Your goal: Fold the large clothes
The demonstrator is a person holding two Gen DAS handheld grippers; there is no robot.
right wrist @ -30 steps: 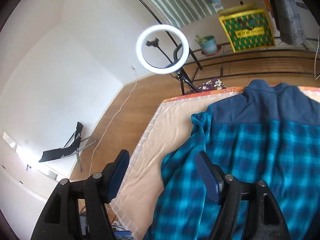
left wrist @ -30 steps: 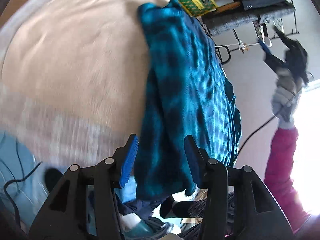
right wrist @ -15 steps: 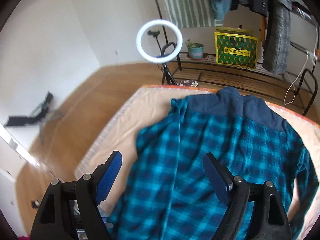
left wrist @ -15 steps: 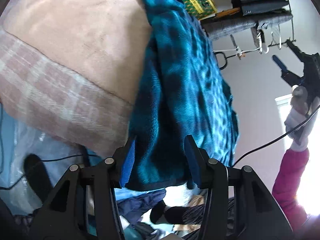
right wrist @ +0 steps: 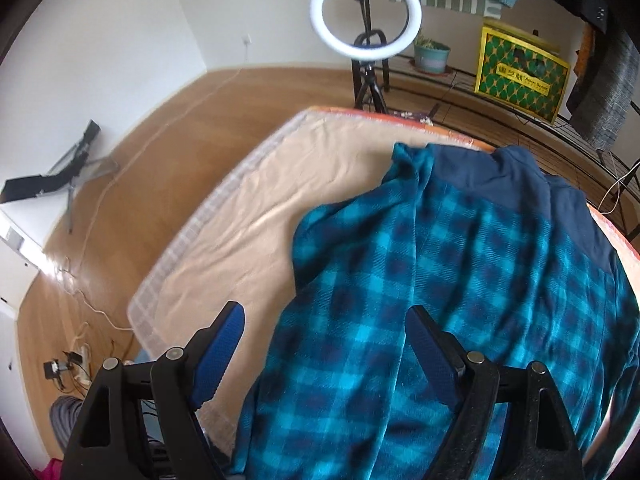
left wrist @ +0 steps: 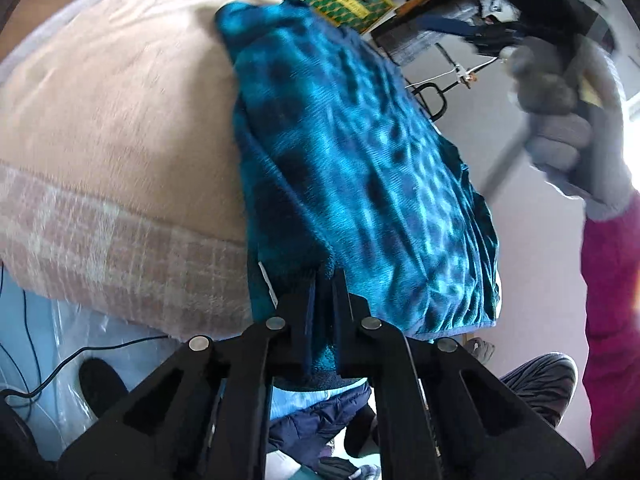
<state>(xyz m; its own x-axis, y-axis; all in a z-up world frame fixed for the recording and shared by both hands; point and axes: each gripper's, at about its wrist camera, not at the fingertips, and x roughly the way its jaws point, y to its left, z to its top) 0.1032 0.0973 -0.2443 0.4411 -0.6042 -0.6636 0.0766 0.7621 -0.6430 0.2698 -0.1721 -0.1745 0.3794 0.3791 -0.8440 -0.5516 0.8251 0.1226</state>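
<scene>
- Left gripper (left wrist: 323, 280): its jaws are clamped tight on the near hem of the plaid fleece shirt (left wrist: 360, 152); a thick roll of fleece is pinched between the pads, with more of it bunched below them
- Right gripper (right wrist: 324, 344): its jaws stand wide apart and hover just above the shirt's lower left side, gripping nothing; in the left wrist view the gloved right hand (left wrist: 568, 120) is a blur up high
- The shirt lies spread face down on the beige blanket (right wrist: 248, 216) covering the bed, navy collar at the far end, hem hanging over the near edge; one sleeve is folded in along the side
- Handling, as I judge it: soft, thick, light and limp; it will sag and drag on the blanket rather than slide cleanly; not fragile
- Best hold looks like the hem corners or side seams; grab through both layers, so the fold lifts as one piece
</scene>
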